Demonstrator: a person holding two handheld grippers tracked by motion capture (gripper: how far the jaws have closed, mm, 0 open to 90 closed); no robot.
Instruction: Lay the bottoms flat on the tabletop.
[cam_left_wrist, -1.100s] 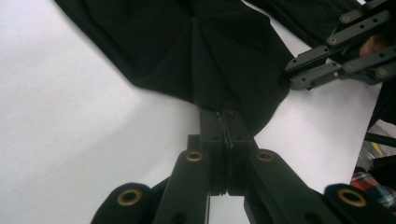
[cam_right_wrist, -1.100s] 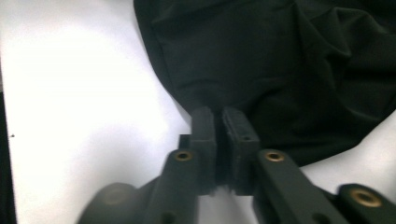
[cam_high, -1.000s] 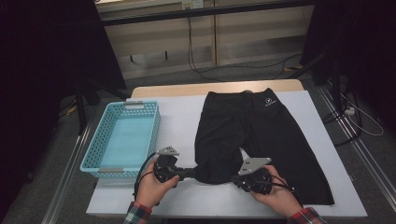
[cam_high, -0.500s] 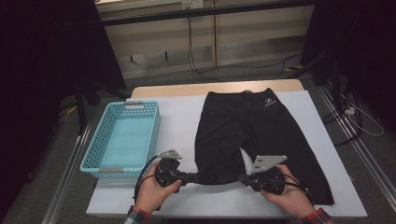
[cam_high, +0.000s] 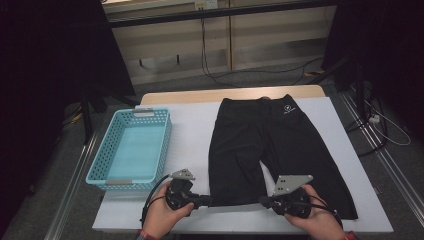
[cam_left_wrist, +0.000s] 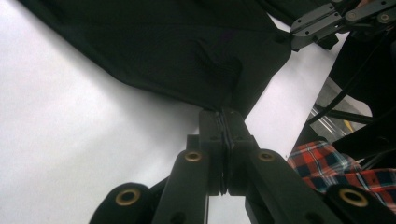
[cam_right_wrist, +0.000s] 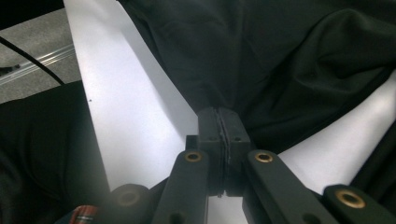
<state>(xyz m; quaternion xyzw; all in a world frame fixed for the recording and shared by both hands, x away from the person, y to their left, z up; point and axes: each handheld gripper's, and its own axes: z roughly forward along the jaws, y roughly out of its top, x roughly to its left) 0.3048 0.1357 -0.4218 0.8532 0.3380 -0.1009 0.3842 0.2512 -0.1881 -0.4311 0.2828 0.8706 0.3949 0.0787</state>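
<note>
Black shorts (cam_high: 270, 140) lie flat on the white table (cam_high: 190, 135), waistband at the far side. My left gripper (cam_high: 207, 201) is shut on the near hem of the shorts' left leg at its left corner. My right gripper (cam_high: 262, 201) is shut on the same hem at its right corner. In the left gripper view the left gripper (cam_left_wrist: 223, 112) pinches the black cloth (cam_left_wrist: 177, 51), with the right gripper (cam_left_wrist: 289, 37) at the far end of the hem. In the right gripper view the right gripper (cam_right_wrist: 223, 112) holds a fold of the shorts (cam_right_wrist: 280, 56).
A light blue plastic basket (cam_high: 142, 112) stands at the table's left edge, close to my left hand. The table's near edge runs just under both hands. Cables and metal rails lie on the floor around the table.
My right gripper has moved a little to the right with the hem in it, pulling the leg's edge straighter. The left gripper has stayed in place.
</note>
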